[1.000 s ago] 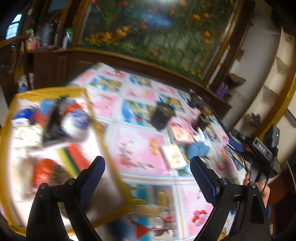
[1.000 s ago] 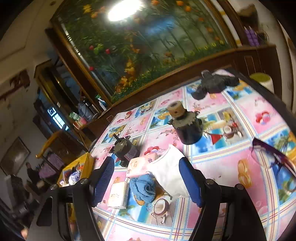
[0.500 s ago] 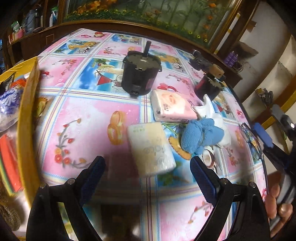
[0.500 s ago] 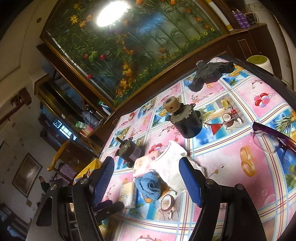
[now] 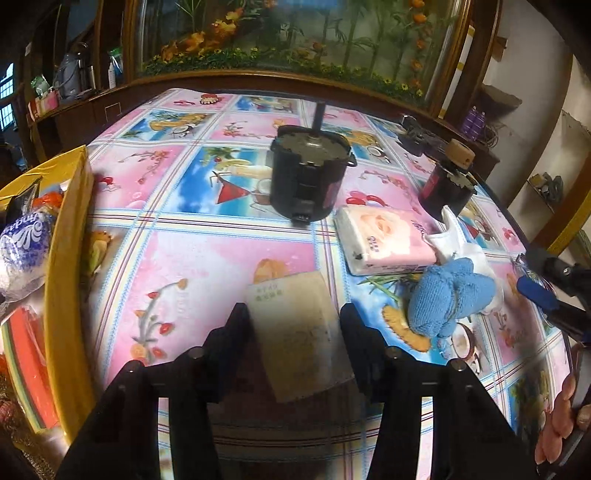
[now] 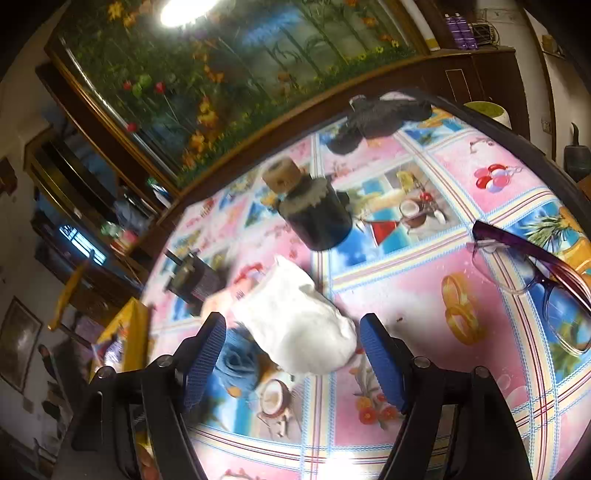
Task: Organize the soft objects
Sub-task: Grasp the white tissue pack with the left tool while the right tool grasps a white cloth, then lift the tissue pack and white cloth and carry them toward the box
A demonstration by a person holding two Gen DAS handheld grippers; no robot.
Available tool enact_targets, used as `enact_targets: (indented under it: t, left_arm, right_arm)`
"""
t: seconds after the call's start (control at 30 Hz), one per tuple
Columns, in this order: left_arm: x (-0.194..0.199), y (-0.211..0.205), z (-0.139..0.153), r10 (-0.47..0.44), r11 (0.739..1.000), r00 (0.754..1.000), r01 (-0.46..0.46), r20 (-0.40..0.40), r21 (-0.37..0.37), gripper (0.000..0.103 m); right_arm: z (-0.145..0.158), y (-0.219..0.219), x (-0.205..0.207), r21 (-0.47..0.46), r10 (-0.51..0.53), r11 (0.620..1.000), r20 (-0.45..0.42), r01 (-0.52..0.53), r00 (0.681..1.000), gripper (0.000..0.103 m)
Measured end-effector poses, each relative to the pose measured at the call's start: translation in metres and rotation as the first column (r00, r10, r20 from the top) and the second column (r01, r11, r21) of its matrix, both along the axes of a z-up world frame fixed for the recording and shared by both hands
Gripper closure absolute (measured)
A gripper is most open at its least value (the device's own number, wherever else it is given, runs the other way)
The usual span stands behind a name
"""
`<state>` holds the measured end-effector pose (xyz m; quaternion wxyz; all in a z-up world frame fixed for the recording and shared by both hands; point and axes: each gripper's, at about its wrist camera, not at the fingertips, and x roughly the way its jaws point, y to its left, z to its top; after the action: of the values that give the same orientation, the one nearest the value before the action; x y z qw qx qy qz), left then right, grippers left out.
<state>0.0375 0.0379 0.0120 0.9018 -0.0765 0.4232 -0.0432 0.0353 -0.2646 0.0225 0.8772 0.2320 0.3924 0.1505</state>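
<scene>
My left gripper (image 5: 293,323) has just closed on the cream tissue pack (image 5: 301,332), lower centre, on the pink-and-blue picture tablecloth (image 5: 207,258). My right gripper (image 6: 291,354) stands open over the white cloth (image 6: 295,321). Yellow box (image 5: 68,258) at left edge; aquarium (image 5: 295,33) behind.

The left tool (image 5: 293,325) points steeply down, its jaws just having closed inward, pads at both sides of a pale packet (image 5: 299,332). The right tool (image 6: 291,354) hangs open.
</scene>
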Motion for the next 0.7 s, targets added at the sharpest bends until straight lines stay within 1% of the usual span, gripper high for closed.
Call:
enact_targets:
  t: [0.03,0.2,0.27,0.3,0.33,0.37,0.4,0.43,0.5,0.53,0.6,0.7]
  left_arm:
    - [0.0,0.002,0.0,-0.001,1.0,1.0,0.001,0.001,-0.012,0.053]
    - [-0.001,0.003,-0.001,-0.013,1.0,1.0,0.013,0.008,-0.025,0.053]
    - [-0.002,0.003,-0.001,-0.015,1.0,1.0,0.015,0.009,-0.027,0.053]
    - [-0.002,0.002,-0.001,-0.016,1.0,1.0,0.016,0.009,-0.026,0.053]
    - [-0.003,0.001,-0.001,-0.019,1.0,1.0,0.019,0.009,-0.024,0.053]
    - [-0.003,0.0,-0.001,-0.022,1.0,1.0,0.022,0.009,-0.021,0.053]
    - [-0.004,0.0,-0.001,-0.024,1.0,1.0,0.025,0.009,-0.02,0.053]
    - [-0.004,-0.001,-0.001,-0.026,0.999,1.0,0.026,0.009,-0.02,0.053]
    - [-0.004,-0.001,-0.001,-0.027,0.999,1.0,0.028,0.01,-0.021,0.053]
    - [-0.005,-0.001,-0.001,-0.029,0.999,1.0,0.029,0.011,-0.024,0.053]
    - [-0.006,-0.001,0.0,-0.031,0.999,0.999,0.031,0.015,-0.028,0.053]
    - [-0.009,0.0,0.003,-0.028,0.999,0.999,0.03,0.038,-0.033,0.054]
  right_arm:
    - [-0.002,0.003,0.001,-0.024,0.005,1.0,-0.005,-0.005,1.0,0.024]
    - [-0.013,0.02,0.013,-0.168,0.007,0.986,-0.036,-0.013,0.999,0.025]
    - [-0.019,0.025,0.018,-0.195,0.02,0.98,-0.053,-0.03,0.998,0.031]
    - [-0.02,0.029,0.018,-0.219,0.027,0.975,-0.044,-0.036,0.999,0.036]
    - [-0.02,0.034,0.019,-0.262,0.034,0.964,-0.039,-0.043,0.999,0.044]
    - [-0.021,0.04,0.018,-0.299,0.046,0.953,-0.029,-0.052,0.999,0.049]
    - [-0.021,0.044,0.017,-0.324,0.062,0.944,-0.025,-0.067,0.998,0.055]
    - [-0.022,0.048,0.017,-0.332,0.081,0.939,-0.024,-0.084,0.996,0.069]
    - [-0.021,0.054,0.014,-0.354,0.112,0.928,-0.02,-0.111,0.994,0.079]
    - [-0.02,0.055,0.012,-0.364,0.116,0.924,-0.012,-0.112,0.993,0.083]
    - [-0.015,0.053,0.007,-0.376,0.105,0.922,0.02,-0.09,0.994,0.085]
    - [-0.003,0.04,0.0,-0.333,0.063,0.942,0.08,-0.033,0.995,0.085]
